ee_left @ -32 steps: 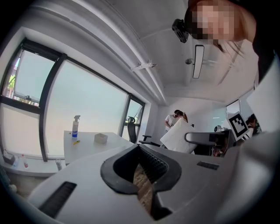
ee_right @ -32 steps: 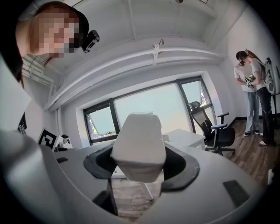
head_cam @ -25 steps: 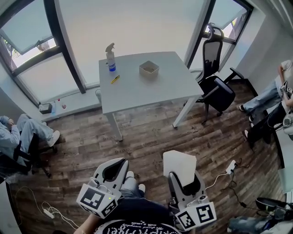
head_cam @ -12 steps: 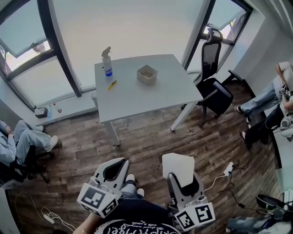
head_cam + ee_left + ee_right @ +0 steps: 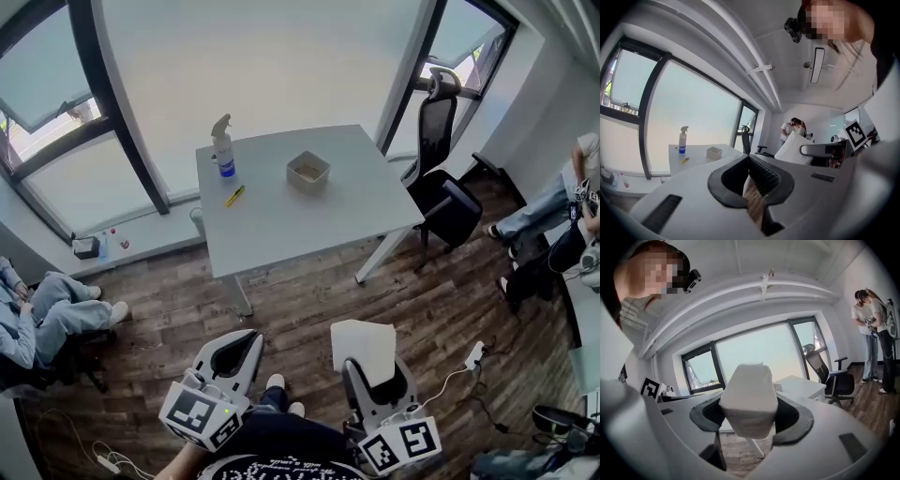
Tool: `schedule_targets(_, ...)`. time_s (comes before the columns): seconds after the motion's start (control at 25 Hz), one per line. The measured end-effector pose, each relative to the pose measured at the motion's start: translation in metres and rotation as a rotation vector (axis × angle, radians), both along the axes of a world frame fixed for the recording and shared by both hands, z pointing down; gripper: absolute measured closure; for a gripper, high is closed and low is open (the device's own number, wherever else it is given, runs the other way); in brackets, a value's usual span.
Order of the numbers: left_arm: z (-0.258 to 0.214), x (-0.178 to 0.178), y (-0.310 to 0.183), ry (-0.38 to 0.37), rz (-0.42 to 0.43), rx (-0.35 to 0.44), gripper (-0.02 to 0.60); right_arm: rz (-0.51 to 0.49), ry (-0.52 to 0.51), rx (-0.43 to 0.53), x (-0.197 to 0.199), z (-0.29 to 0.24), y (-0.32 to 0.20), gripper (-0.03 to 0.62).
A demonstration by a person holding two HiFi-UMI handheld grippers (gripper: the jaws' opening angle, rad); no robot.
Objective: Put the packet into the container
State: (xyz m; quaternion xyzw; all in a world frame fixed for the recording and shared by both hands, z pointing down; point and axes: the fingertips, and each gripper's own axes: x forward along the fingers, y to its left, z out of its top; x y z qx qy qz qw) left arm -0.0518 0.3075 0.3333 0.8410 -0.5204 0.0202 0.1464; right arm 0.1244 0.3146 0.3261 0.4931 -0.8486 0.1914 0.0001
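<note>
Right claw [image 5: 376, 377] is clamped on the white packet [image 5: 364, 345], gripping its middle. The packet looks light, soft and squashy. Left claw [image 5: 228, 358] is closed and empty. Container [image 5: 307, 172] sits well ahead of both claws.

Office — white desk [image 5: 300, 216], black swivel chair [image 5: 448, 199], tall windows [image 5: 253, 66], wood-plank floor [image 5: 309, 300].

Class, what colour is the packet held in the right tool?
Plain white. The packet shows best in the right gripper view.
</note>
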Motion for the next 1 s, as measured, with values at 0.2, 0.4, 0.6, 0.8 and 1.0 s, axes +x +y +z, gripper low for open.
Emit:
schedule_targets(0.2,0.002,-0.016,-0.009,-0.003,-0.007,-0.001,0.574,0.005,0.002,0.007,-0.012,-0.001,-0.011,0.313)
schedule_targets(0.4,0.004,-0.02,-0.016,0.002,0.008,-0.003,0.574,0.027,0.002,0.005,-0.015,0.0,-0.014,0.313)
schedule_targets(0.6,0.006,-0.02,-0.02,0.002,0.025,-0.011,0.574,0.045,0.012,-0.01,-0.013,0.003,-0.016,0.313)
schedule_targets(0.8,0.007,-0.019,-0.026,0.006,0.022,-0.015,0.574,0.048,0.021,-0.019,-0.011,0.005,-0.024,0.313)
schedule_targets(1.0,0.009,-0.018,-0.037,-0.029,-0.002,-0.013,0.574,0.022,0.031,-0.013,-0.011,0.005,-0.038,0.313)
